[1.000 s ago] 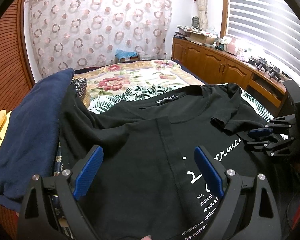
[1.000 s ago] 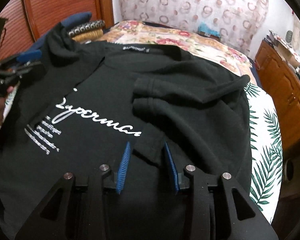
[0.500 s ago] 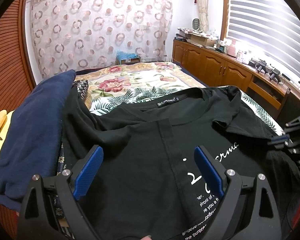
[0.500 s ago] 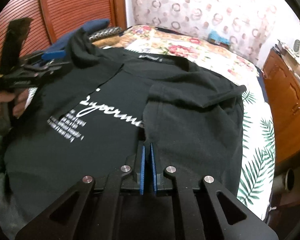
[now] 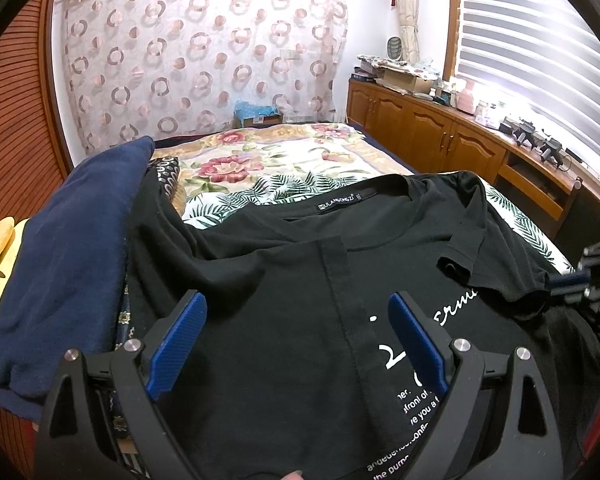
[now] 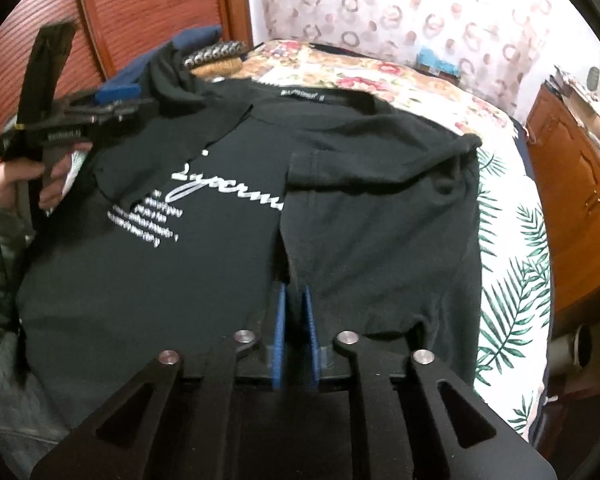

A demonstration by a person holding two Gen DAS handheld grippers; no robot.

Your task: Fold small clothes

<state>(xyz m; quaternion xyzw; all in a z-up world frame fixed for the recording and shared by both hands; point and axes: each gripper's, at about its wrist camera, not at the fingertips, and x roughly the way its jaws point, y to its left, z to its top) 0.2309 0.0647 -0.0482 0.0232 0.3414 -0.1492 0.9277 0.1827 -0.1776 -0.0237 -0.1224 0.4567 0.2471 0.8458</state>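
Two sleeves folded inward on black T-shirt (image 6: pixel 228 280), spread on bed (image 6: pixel 512 264). Right gripper (image 6: pixel 294 312) clamped on flap edge at 6 o'clock; left gripper (image 5: pixel 296 344) held agape above shirt. Next: flap to be carried toward 9 o'clock.

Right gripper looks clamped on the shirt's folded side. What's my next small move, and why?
Probably carry the right gripper a little further toward the shirt's middle, then lay the fabric down. Its blue pads are pinched on the edge of the black T-shirt, and that flap covers only the end of the white lettering. The left gripper hangs open over the other folded side, holding nothing.
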